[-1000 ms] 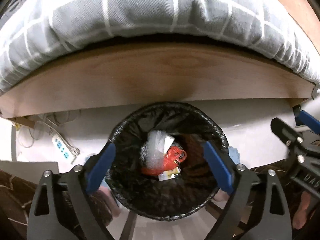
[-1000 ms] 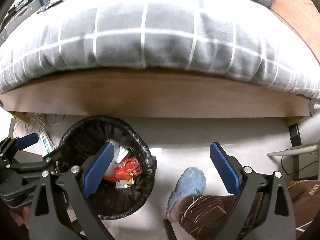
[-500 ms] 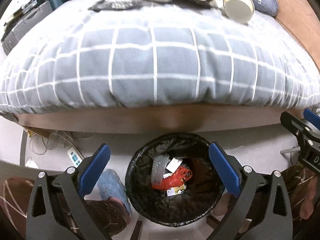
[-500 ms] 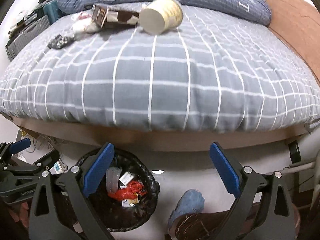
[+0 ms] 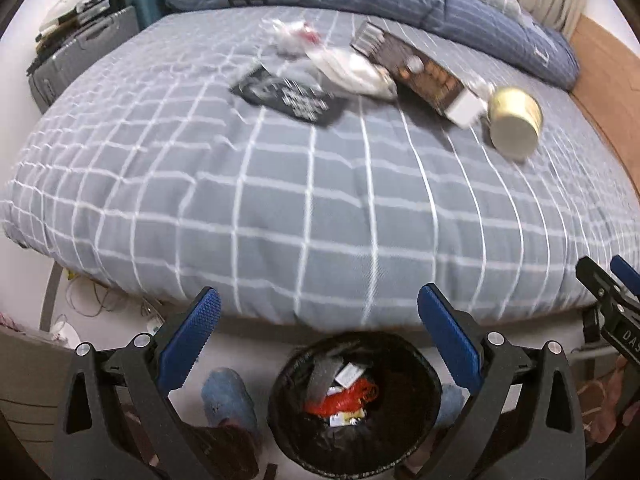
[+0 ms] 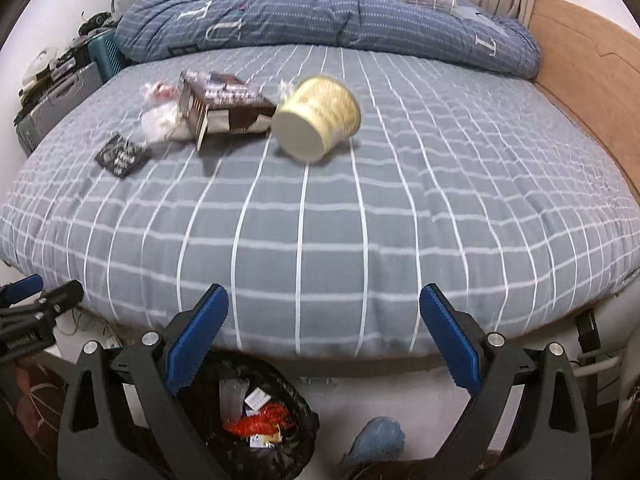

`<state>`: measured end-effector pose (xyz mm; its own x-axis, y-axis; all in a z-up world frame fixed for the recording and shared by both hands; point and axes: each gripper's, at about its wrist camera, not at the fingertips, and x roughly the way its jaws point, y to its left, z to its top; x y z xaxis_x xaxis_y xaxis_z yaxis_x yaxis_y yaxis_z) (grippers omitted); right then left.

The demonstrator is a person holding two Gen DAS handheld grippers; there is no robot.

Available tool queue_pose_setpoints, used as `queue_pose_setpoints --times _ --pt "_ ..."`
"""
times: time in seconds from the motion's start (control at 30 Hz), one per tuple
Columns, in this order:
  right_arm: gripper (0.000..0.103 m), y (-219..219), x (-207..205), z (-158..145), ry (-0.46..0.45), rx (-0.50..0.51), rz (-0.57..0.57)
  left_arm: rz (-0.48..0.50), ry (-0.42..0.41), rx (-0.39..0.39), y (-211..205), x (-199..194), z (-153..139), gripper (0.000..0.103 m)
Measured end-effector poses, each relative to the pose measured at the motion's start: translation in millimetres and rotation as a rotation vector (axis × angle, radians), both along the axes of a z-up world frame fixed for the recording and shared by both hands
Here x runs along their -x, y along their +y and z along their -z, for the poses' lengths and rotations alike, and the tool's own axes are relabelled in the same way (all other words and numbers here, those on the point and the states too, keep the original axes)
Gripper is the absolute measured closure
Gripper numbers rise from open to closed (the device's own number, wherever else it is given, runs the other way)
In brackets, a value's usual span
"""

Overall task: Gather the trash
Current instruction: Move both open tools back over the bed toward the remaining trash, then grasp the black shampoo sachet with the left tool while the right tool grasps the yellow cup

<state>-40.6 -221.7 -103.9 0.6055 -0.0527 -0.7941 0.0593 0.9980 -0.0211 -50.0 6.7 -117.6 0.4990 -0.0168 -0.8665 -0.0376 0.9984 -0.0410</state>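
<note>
Trash lies on the grey checked bed: a tipped yellow paper cup [image 5: 515, 122] [image 6: 318, 118], a brown snack box [image 5: 416, 70] [image 6: 224, 104], a black wrapper [image 5: 294, 98] [image 6: 122, 156] and crumpled clear plastic [image 5: 348, 68] [image 6: 160, 116]. A black-lined bin [image 5: 354, 404] [image 6: 256, 416] stands on the floor at the bed's near edge, with a red net and wrappers inside. My left gripper [image 5: 320, 344] is open and empty above the bin. My right gripper [image 6: 324, 344] is open and empty, to the bin's right.
A blue duvet [image 6: 320, 20] is bunched at the bed's far side. A wooden headboard [image 6: 592, 72] runs along the right. Cases and clutter [image 5: 80, 48] stand at the far left. Blue slippers [image 5: 228, 396] [image 6: 376, 440] and cables [image 5: 92, 296] are on the floor.
Both grippers have risen and tilted up from the bin. The bed top and its trash have come into view. Both stay open and empty.
</note>
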Motion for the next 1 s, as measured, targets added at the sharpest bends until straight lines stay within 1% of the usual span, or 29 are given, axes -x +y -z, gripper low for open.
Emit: queue_pose_setpoints --times 0.17,0.33,0.63,0.87,1.0 --pt "0.011 -1.5 -22.0 -12.5 -0.021 0.012 -0.005 -0.021 -0.026 -0.007 15.4 -28.8 -16.1 0.006" --pt "0.011 -4.3 -46.4 -20.8 -0.032 0.020 -0.003 -0.026 -0.042 -0.029 26.6 -56.9 -23.2 0.006" --pt "0.011 -12.6 -99.1 -25.6 -0.037 0.004 0.027 -0.023 -0.045 -0.040 40.5 -103.9 -19.7 0.006" --pt "0.011 -20.1 -137.3 -21.1 -0.025 -0.041 0.067 0.030 -0.045 -0.044 38.9 -139.7 -15.3 0.006" --pt "0.011 -20.4 -157.2 -17.4 -0.009 -0.059 0.080 0.087 -0.016 -0.039 38.3 -162.2 -6.6 0.006"
